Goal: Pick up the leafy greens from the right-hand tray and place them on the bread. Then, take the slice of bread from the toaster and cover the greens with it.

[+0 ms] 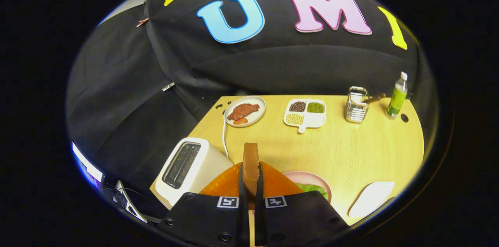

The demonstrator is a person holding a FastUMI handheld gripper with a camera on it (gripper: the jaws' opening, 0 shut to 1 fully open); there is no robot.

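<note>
Gripper view: the hand-held gripper is nearly closed, both fingers pressing a bread slice held upright on edge. The toaster sits just left of the slice, slots bare, so the slice is judged already drawn out. Right of the slice, a pink plate carries leafy greens; the bread under them is hidden. Judged remaining: lay the slice over the greens. Beyond the toaster, a green-labelled bottle; its writing is unreadable.
</note>
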